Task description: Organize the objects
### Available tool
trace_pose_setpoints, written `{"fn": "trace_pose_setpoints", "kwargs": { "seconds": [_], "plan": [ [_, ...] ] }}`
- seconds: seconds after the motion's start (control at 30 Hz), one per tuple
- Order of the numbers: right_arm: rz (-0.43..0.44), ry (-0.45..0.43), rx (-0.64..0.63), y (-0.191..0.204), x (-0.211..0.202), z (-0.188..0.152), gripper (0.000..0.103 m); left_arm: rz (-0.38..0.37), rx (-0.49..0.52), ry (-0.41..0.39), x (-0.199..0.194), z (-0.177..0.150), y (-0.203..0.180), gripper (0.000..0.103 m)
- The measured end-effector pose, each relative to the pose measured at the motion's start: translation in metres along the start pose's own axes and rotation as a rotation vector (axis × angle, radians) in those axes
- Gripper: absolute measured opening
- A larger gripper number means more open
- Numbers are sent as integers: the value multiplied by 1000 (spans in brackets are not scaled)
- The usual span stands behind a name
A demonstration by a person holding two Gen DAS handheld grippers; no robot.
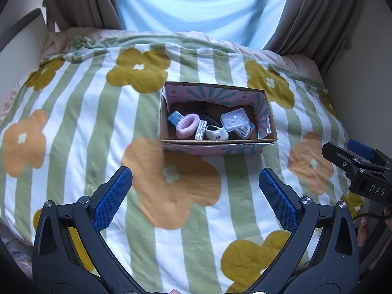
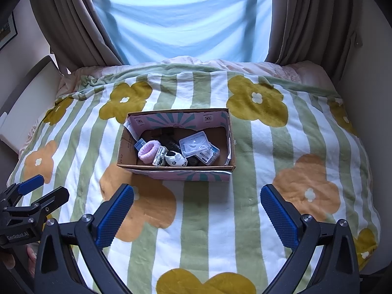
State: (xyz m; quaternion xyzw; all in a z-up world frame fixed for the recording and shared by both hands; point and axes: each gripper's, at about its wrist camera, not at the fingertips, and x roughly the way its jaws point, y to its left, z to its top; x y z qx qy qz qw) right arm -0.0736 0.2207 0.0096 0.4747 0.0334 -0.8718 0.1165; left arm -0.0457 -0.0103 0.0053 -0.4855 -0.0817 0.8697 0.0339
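Left gripper: jaws wide, nothing held, hovering near side of bedspread. Cardboard box sits mid-bed, far of both grippers; inside, left to right: pink scrunchie, white sock, clear plastic case. Right gripper: jaws wide, nothing held.

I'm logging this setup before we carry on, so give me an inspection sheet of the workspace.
Surface: bed with a striped floral blanket, lying fairly flat.
Job's things: open cardboard box holding a pink fuzzy hair tie, clear plastic case, small white shoe, blue packet and dark items too small to identify.
Clutter: nothing seen on the blanket outside the box.
Grippers: left tool open, empty; right tool open, empty; both short of the box.
Cables: dark cable beneath the right tool.
Surroundings: brown curtains, pale blue window drape.
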Motion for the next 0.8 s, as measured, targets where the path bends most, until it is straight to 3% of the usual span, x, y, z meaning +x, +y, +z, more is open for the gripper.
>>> {"fn": "trace_pose_setpoints", "kwargs": {
  "seconds": [0.4,0.8],
  "plan": [
    [-6,-6,0,4,0,3,103,21,37,-7,-3,1,4,103],
    [-6,-6,3,4,0,4,103,42,34,-63,-14,0,3,103]
  ]
}}
